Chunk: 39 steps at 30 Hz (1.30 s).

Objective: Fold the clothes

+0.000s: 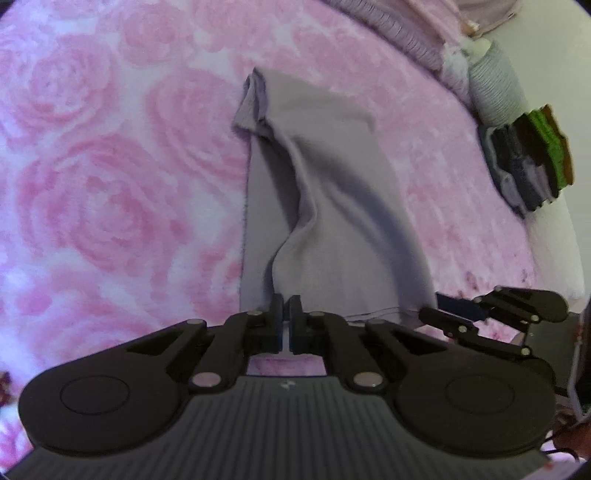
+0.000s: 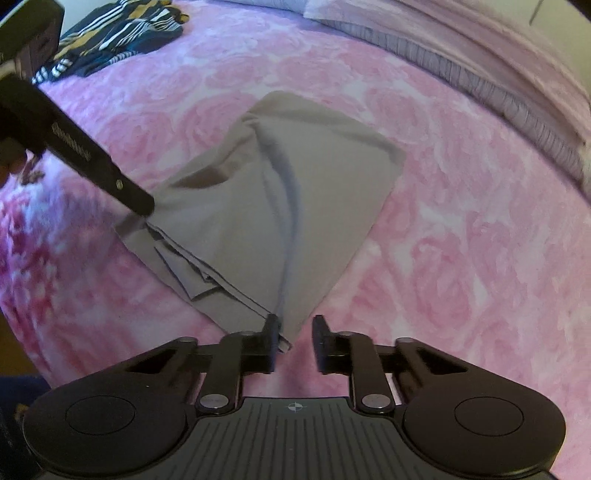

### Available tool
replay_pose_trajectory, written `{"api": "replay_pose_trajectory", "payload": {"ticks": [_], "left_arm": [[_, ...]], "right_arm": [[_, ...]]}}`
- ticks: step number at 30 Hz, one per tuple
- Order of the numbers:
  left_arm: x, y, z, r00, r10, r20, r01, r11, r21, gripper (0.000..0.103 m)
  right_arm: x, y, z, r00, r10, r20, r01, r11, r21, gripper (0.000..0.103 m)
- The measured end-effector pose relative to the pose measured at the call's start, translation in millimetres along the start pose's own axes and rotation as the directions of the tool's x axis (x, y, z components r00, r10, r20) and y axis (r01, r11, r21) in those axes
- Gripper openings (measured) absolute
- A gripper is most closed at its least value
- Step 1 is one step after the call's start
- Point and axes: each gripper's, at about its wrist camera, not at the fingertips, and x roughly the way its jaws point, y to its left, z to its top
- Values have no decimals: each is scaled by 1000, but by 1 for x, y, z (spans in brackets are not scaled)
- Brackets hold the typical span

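A plain grey garment lies folded lengthwise on a pink rose-patterned bedspread. My left gripper is shut on its near hem, and a ridge of lifted cloth runs from the pinch toward the far end. In the right wrist view the same grey garment spreads ahead, several layered edges showing at its left. My right gripper stands open at the garment's near corner, the cloth touching its left finger. The left gripper shows there as a dark bar clamped on the left hem.
A stack of folded clothes, grey with green on top, sits at the bed's right edge. Pillows lie at the head. A striped navy, white and yellow garment pile lies at the far left of the bedspread.
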Motion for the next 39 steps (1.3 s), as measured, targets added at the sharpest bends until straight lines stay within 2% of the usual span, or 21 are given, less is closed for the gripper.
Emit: {"api": "replay_pose_trajectory", "payload": {"ticks": [1, 4, 8, 14, 16, 19, 21, 23, 27, 31, 33, 35, 39], "left_arm": [[-6, 2, -3, 1000, -7, 16, 7, 1000, -12, 0], [-21, 12, -10, 999, -22, 40, 23, 999, -40, 0], [-15, 18, -16, 1000, -8, 22, 8, 999, -32, 0], [8, 18, -25, 1000, 17, 11, -17, 1000, -21, 0], [8, 18, -30, 999, 34, 18, -34, 999, 10, 0], [12, 15, -28, 999, 46, 11, -46, 999, 13, 0], [9, 10, -22, 999, 51, 2, -51, 998, 43, 1], [-1, 9, -16, 999, 34, 1, -34, 998, 43, 3], [-21, 10, 7, 997, -19, 70, 19, 1000, -7, 6], [-5, 3, 35, 992, -20, 122, 21, 1000, -5, 6], [15, -2, 46, 993, -7, 120, 8, 1000, -8, 6], [23, 4, 51, 994, -5, 105, 7, 1000, -21, 6], [34, 7, 54, 995, 17, 98, -14, 999, -38, 4]], "right_arm": [[-1, 1, -1, 1000, -2, 1, 2, 1000, -2, 0], [-4, 1, -3, 1000, -12, 4, 12, 1000, -2, 0], [-3, 3, -3, 1000, -1, -12, 1, 1000, -5, 0], [22, 9, -15, 993, -38, -110, 34, 999, -43, 0], [28, 8, -21, 988, -53, -144, 47, 998, -49, 0], [26, 0, -23, 988, -20, -150, 20, 1000, 2, 0], [25, -15, -18, 981, 22, -191, -3, 995, 97, 0], [19, -31, -12, 981, 52, -186, -12, 977, 211, 2], [7, -72, -4, 993, 51, -103, 0, 896, 445, 35], [12, -103, 1, 997, 77, -13, -54, 794, 606, 37], [18, -110, 5, 994, 104, 19, -93, 764, 638, 37], [25, -112, 8, 990, 137, 34, -126, 752, 647, 37], [35, -111, 12, 987, 159, 31, -142, 757, 637, 37]]}}
